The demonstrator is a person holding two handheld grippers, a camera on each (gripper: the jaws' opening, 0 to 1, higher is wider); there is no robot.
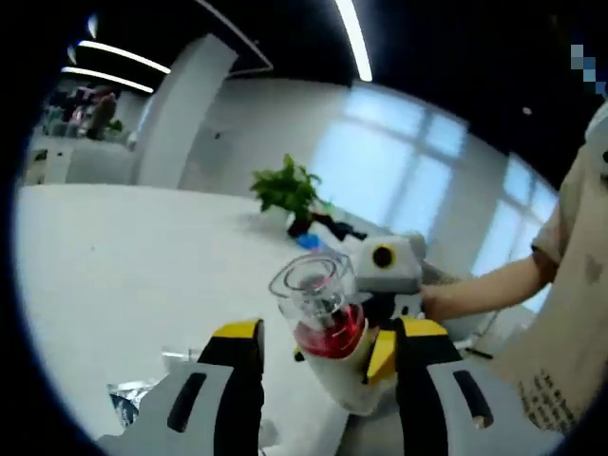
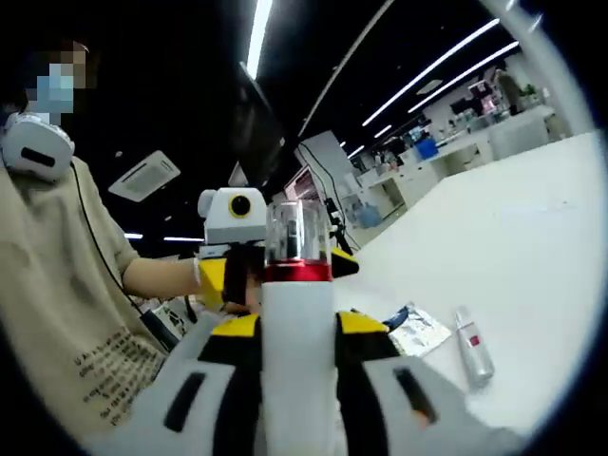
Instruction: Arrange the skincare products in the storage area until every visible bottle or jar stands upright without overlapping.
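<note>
A white bottle [image 2: 296, 351] with a red band and a clear cap [image 2: 296, 231] stands upright between the jaws of my right gripper [image 2: 299, 328], which is shut on its body. Behind it, my left gripper [image 2: 277, 269] is held by a hand, its yellow fingers [image 2: 214, 275] standing either side of the bottle's neck. In the left gripper view the same bottle [image 1: 323, 318] tilts between the jaws of my left gripper [image 1: 328, 332], which is open. A gap shows on the left side, and the bottle sits closer to the right jaw.
A small clear bottle with a red label [image 2: 472, 347] lies flat on the white table [image 2: 532, 237], beside a foil packet [image 2: 415, 330]. A potted plant [image 1: 288, 190] stands farther back. The person's beige shirt [image 2: 66, 313] and forearm [image 1: 475, 285] are close by.
</note>
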